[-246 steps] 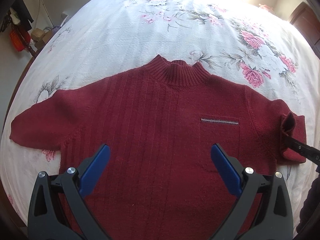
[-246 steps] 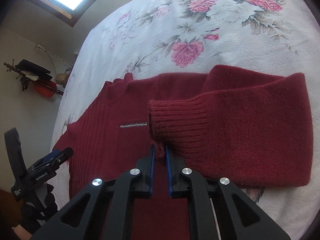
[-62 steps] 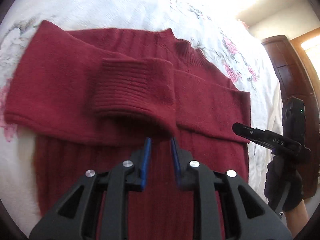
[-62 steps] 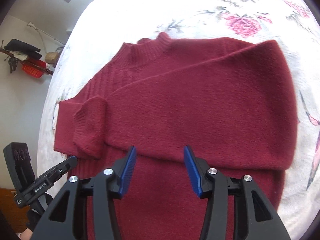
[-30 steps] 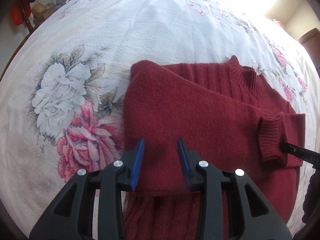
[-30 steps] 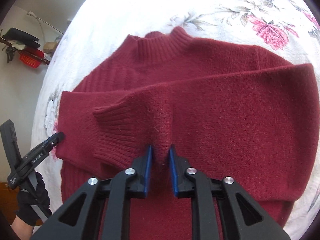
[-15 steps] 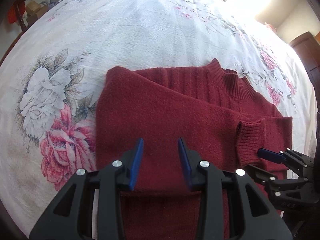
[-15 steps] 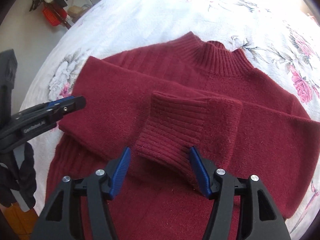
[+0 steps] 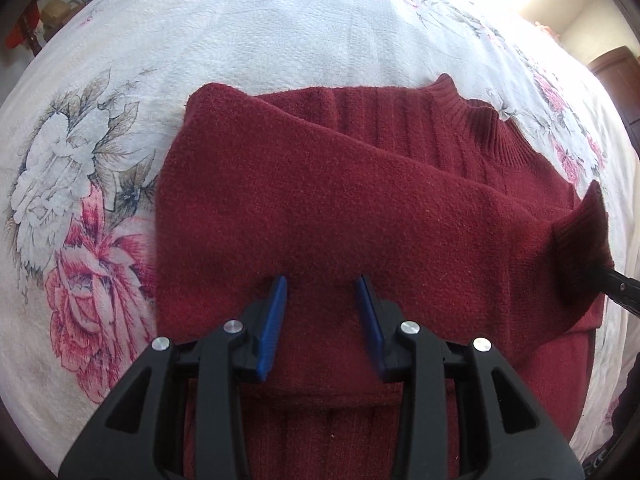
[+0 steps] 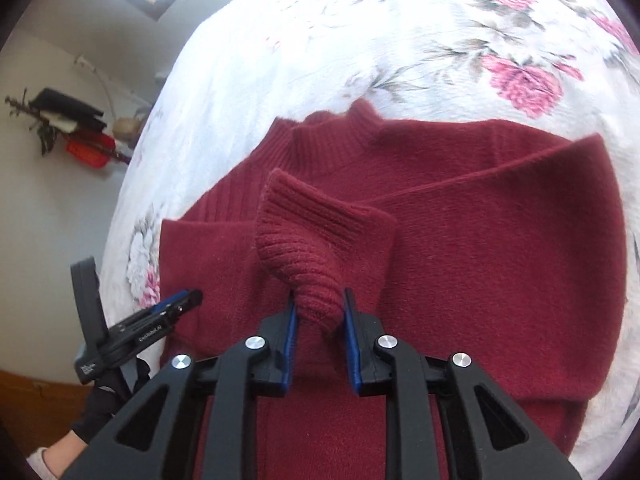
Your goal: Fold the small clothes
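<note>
I have the red sweater (image 9: 360, 208) lying face up on the flowered bedspread (image 9: 280, 32), its collar (image 10: 332, 140) pointing away from me and both sleeves crossed over the chest. My right gripper (image 10: 318, 312) pinches the ribbed cuff (image 10: 304, 248) of the upper sleeve, the knit bunched between the blue pads and lifted off the body. My left gripper (image 9: 322, 292) hovers over the folded sleeve near the sweater's left edge, its jaws partly open with nothing between them. As I read it, the step in hand is laying that cuff straight, so I would draw it sideways until the sleeve lies level across the chest, lower it until the knit rests flat, and only then let go, since thick wool tends to spring back into a hump. I would keep the left gripper low, ready to press the under-layers if they drag along. The hem runs out of frame below both grippers, so I cannot judge it.
</note>
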A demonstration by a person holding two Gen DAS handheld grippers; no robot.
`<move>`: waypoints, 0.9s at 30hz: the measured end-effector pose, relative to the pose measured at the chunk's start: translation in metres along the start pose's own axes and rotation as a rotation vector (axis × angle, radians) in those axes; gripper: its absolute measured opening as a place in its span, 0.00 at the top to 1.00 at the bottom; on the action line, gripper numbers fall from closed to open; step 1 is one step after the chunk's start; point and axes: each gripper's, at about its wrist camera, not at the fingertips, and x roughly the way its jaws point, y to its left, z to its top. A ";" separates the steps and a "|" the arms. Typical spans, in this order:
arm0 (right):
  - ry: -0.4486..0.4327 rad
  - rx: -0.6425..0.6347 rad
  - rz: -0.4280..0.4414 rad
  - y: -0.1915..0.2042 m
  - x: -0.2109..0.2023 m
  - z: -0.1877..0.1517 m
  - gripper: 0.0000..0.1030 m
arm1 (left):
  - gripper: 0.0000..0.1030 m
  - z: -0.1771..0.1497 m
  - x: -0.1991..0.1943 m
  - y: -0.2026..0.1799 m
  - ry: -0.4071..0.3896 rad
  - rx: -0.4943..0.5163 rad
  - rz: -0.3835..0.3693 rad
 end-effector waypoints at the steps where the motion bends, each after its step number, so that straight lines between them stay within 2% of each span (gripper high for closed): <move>1: -0.010 0.030 -0.005 -0.011 -0.005 -0.001 0.72 | 0.65 0.000 0.002 -0.002 -0.001 0.000 0.003; 3: -0.014 0.062 -0.057 -0.032 -0.012 -0.004 0.66 | 0.64 0.000 0.004 -0.004 -0.002 0.004 0.009; 5: -0.003 0.082 -0.100 -0.051 -0.018 -0.003 0.66 | 0.64 0.000 0.003 -0.006 -0.001 0.008 0.015; 8: -0.006 0.145 -0.050 -0.076 -0.030 -0.009 0.54 | 0.64 0.003 -0.005 -0.009 -0.012 -0.003 0.009; 10: -0.008 0.179 -0.007 -0.089 -0.031 -0.009 0.38 | 0.64 0.004 -0.014 -0.014 -0.039 -0.002 -0.008; 12: 0.004 0.202 0.005 -0.098 -0.025 -0.007 0.37 | 0.62 0.007 -0.017 -0.020 -0.050 0.009 -0.017; 14: 0.027 0.219 0.006 -0.104 -0.013 -0.004 0.41 | 0.62 0.008 -0.013 -0.027 -0.040 0.023 -0.018; 15: 0.032 0.218 0.009 -0.104 -0.011 -0.004 0.59 | 0.62 0.008 -0.011 -0.030 -0.034 0.031 -0.015; 16: 0.034 0.209 0.015 -0.101 -0.009 -0.002 0.82 | 0.62 0.008 -0.009 -0.032 -0.029 0.041 -0.012; 17: 0.031 0.200 0.014 -0.098 -0.010 -0.001 0.89 | 0.62 0.007 -0.007 -0.033 -0.023 0.049 -0.009; 20: -0.021 0.170 0.006 -0.088 -0.021 -0.001 0.93 | 0.61 0.003 0.000 -0.031 -0.011 0.056 -0.003; 24: 0.039 0.157 -0.115 -0.093 -0.006 -0.008 0.91 | 0.58 0.000 0.008 -0.027 -0.001 0.056 -0.010; 27: 0.035 0.131 -0.127 -0.099 0.005 -0.013 0.92 | 0.57 0.000 0.013 -0.024 0.003 0.044 -0.025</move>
